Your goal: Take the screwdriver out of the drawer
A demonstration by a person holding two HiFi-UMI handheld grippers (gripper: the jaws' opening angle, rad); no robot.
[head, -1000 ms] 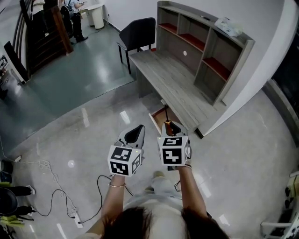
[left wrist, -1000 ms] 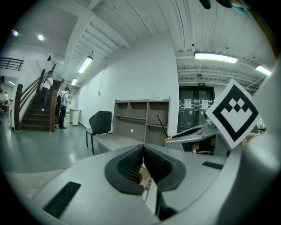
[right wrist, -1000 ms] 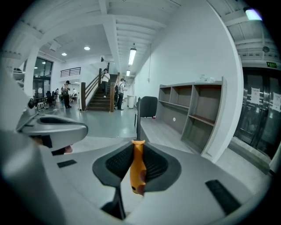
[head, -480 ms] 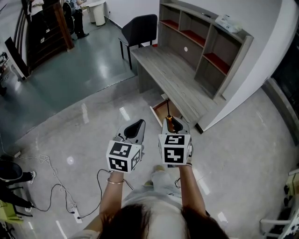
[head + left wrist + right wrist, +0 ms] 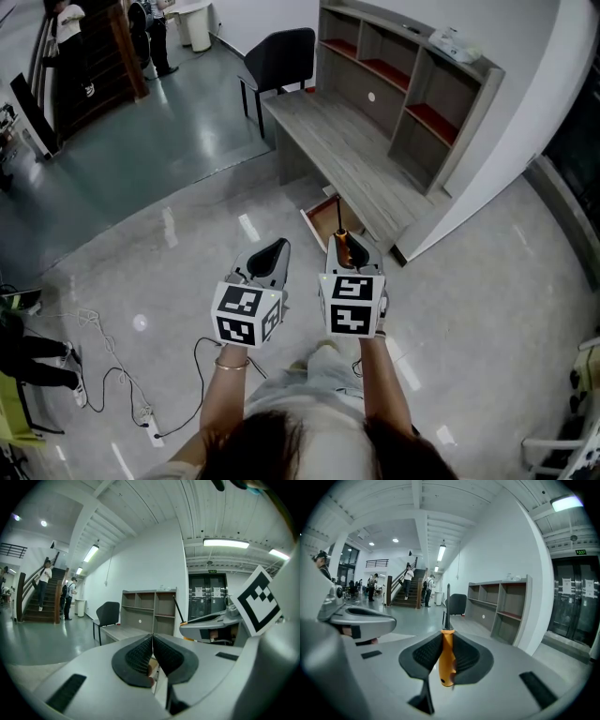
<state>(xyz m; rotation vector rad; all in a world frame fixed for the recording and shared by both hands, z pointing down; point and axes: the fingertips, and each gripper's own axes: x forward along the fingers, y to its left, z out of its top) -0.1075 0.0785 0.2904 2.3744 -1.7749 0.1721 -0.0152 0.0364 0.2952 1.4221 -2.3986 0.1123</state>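
My right gripper [image 5: 344,255] [image 5: 446,654] is shut on the screwdriver [image 5: 446,657], its orange handle clamped between the black pads and its dark shaft [image 5: 447,605] pointing forward and up. In the head view the screwdriver [image 5: 339,242] sticks out past the right gripper, held above the floor in front of the open drawer [image 5: 328,217] under the grey desk [image 5: 347,159]. My left gripper [image 5: 269,261] [image 5: 152,654] is held beside it to the left, jaws closed together with nothing between them.
A grey shelf unit [image 5: 412,89] stands on the desk against the white wall. A black chair [image 5: 277,61] is at the desk's far end. Cables and a power strip [image 5: 141,412] lie on the floor at left. People stand near a staircase [image 5: 405,590].
Both grippers have drifted slightly; the right gripper still holds the screwdriver. A person at the lower left has shifted.
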